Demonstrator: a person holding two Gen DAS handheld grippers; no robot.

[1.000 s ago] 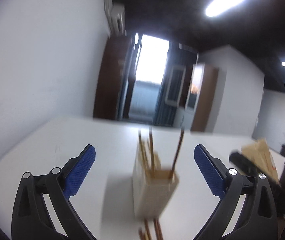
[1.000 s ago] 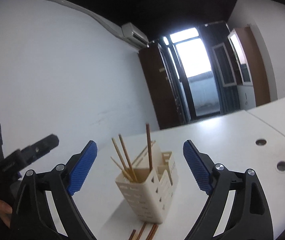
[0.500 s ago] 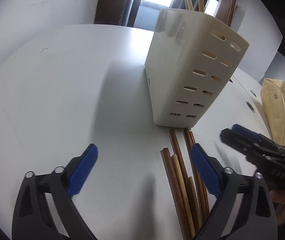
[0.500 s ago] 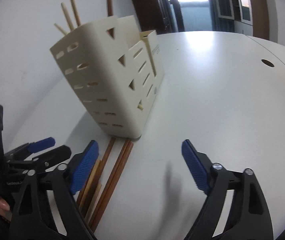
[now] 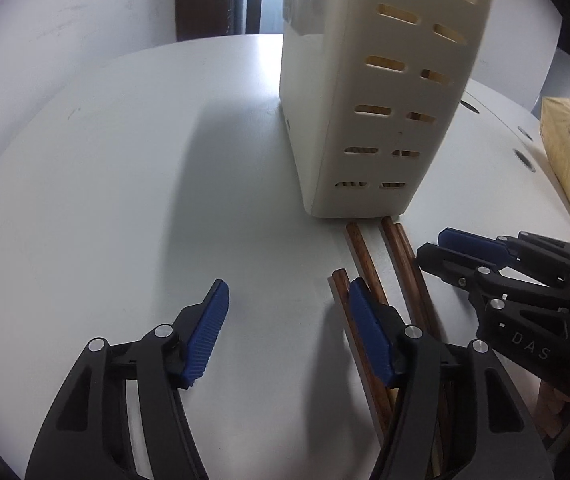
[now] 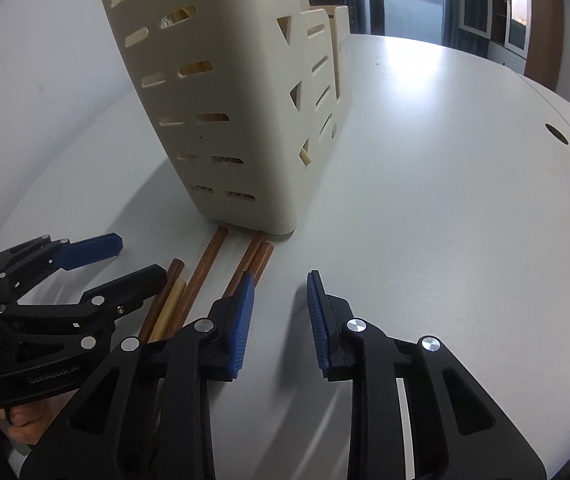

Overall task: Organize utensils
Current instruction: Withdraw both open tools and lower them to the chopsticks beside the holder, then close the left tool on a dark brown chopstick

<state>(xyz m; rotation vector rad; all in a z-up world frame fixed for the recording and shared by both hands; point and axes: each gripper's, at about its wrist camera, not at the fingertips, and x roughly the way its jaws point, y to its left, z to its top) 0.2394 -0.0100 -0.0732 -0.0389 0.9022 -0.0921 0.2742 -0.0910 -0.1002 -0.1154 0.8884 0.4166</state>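
Observation:
A cream slotted utensil holder (image 5: pixel 369 92) stands upright on the white table (image 5: pixel 125 184); it also shows in the right wrist view (image 6: pixel 229 92). Several wooden chopsticks (image 5: pixel 369 268) lie flat in front of it, pointing at its base, seen too in the right wrist view (image 6: pixel 201 276). My left gripper (image 5: pixel 287 332) is open and empty, low over the table, its right finger over the leftmost chopsticks. My right gripper (image 6: pixel 279 316) is open and empty, narrower, just right of the chopsticks. Each gripper shows in the other's view, the right (image 5: pixel 485 264) and the left (image 6: pixel 85 268).
A brown paper bag (image 5: pixel 569 160) lies at the table's right side. Round cable holes (image 6: pixel 556 134) dot the table to the right. A doorway and dark cabinets stand behind the table.
Both grippers have dropped from a raised view of the holder down to the table, close to the chopsticks. Both jaws have narrowed, the right more than the left.

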